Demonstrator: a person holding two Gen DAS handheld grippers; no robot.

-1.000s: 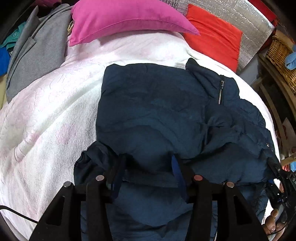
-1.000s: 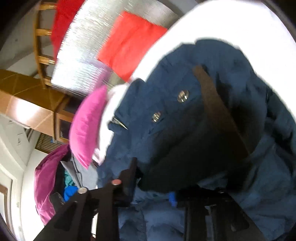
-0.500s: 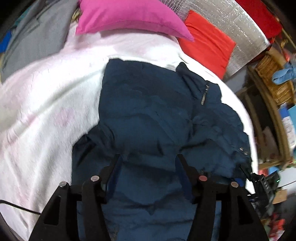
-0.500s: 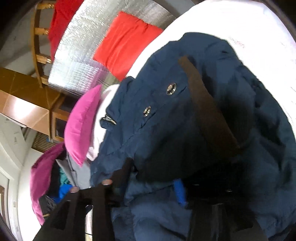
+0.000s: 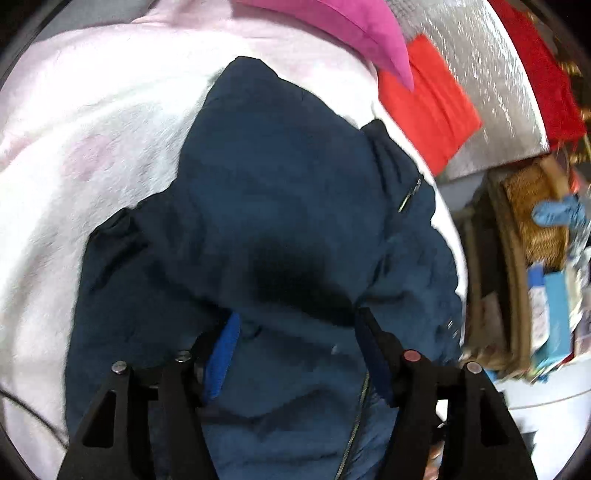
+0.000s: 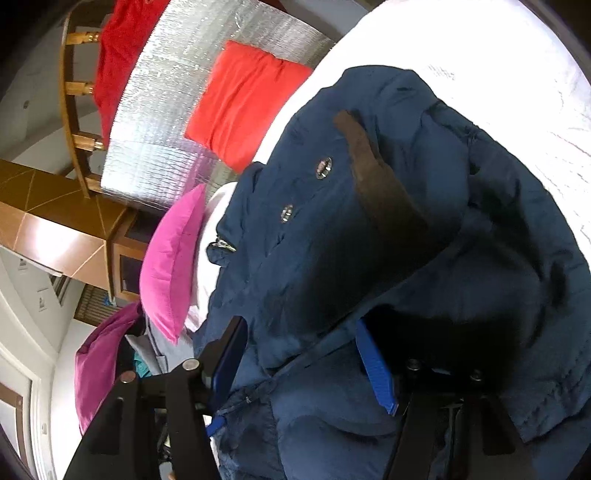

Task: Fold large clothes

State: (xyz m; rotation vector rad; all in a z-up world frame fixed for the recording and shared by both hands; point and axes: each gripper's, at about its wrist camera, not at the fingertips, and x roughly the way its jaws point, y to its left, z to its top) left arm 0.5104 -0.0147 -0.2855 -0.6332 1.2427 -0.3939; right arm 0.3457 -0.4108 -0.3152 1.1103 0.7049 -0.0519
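Bed: one, covered by a white-and-pale-pink bedspread (image 5: 92, 155) that fills the left of the left wrist view and shows at the upper right of the right wrist view (image 6: 498, 74).
Jacket: one, dark blue (image 5: 288, 206), spread rumpled across the bedspread and partly folded over itself; it takes up the middle of both views (image 6: 424, 240). A zipper runs down its near part, between the left tongs' fingers.
Silver panel: one, a quilted foil sheet (image 6: 166, 122) standing behind the pillows.
Pillows: one pink (image 6: 171, 266) and one red (image 6: 243, 99), both at the head of the bed beyond the jacket's far end; the pink one shows in the left wrist view too (image 5: 354, 22).
Basket: one, woven (image 5: 535, 210), on shelving off the right side of the bed.
Brown strip: one, a dark band (image 6: 373, 173) lying on the jacket's upper layer.
Snaps: two metal ones (image 6: 324, 167) in a row on the jacket, left of the brown strip.
Left tongs (image 5: 295, 332): fingers spread wide, jacket fabric lying between them, nothing pinched.
Right tongs (image 6: 299, 343): fingers apart as well, with a fold of the jacket draped between and over them; no grip seen.
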